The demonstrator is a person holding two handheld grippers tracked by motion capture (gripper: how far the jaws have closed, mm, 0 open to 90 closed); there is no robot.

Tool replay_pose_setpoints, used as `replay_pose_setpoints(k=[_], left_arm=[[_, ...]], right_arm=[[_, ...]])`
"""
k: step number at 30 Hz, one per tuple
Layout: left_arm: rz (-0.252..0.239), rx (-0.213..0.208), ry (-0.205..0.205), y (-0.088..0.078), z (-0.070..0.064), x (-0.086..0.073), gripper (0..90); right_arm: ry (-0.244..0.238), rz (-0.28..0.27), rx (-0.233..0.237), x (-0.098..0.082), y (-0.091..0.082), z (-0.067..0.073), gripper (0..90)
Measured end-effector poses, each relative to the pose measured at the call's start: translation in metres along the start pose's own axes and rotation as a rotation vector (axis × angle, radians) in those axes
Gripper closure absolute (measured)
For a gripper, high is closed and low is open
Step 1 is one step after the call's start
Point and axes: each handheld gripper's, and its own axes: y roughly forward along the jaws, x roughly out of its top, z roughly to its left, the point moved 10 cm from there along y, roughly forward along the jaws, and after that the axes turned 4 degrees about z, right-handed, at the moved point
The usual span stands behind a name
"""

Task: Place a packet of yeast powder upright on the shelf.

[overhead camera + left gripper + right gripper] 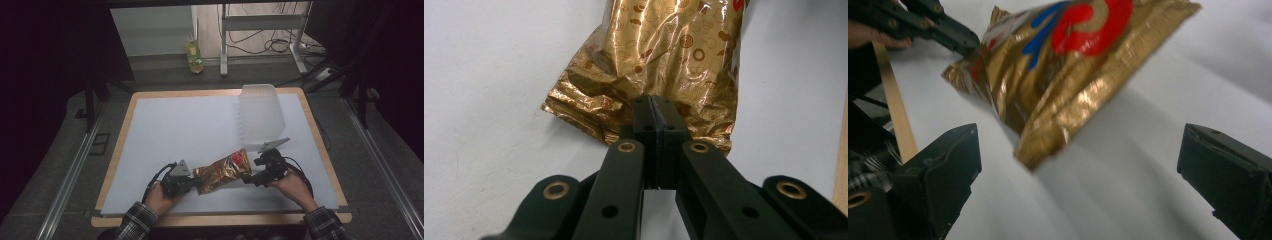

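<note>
A gold foil snack bag [222, 171] with a red and blue logo lies slanted near the front of the white mat. My left gripper [192, 182] is shut on the bag's crimped lower end [624, 107], its two jaws pressed together on the foil. My right gripper [248, 178] stands open at the bag's other end, and its jaws are spread wide on either side of the bag's corner [1048, 140] without touching it. In the right gripper view the left gripper [955, 35] holds the bag's far end, which is lifted a little off the mat.
A clear plastic tub [260, 112] stands at the mat's back right. The white mat [180, 125] covers a wooden table with its edge [225, 218] along the front. A small carton [194, 55] and cables lie on the floor beyond.
</note>
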Motion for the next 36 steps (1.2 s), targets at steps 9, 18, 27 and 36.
replay_pose_setpoints(k=[9,18,27,36], left_arm=[[-0.001,0.004,0.004,0.000,0.000,0.000,89.9],[0.002,0.006,0.012,0.000,0.000,0.000,89.9],[-0.002,0.016,0.019,0.000,-0.001,0.000,89.7],[-0.032,0.036,0.041,-0.008,0.001,0.004,76.9]], right_arm=[[0.079,0.025,0.080,0.022,0.020,0.006,11.4],[0.134,0.066,0.147,0.033,0.032,0.018,23.1],[0.185,0.048,0.208,0.041,0.027,0.014,63.3],[0.150,0.015,0.237,0.047,0.019,0.023,73.4]])
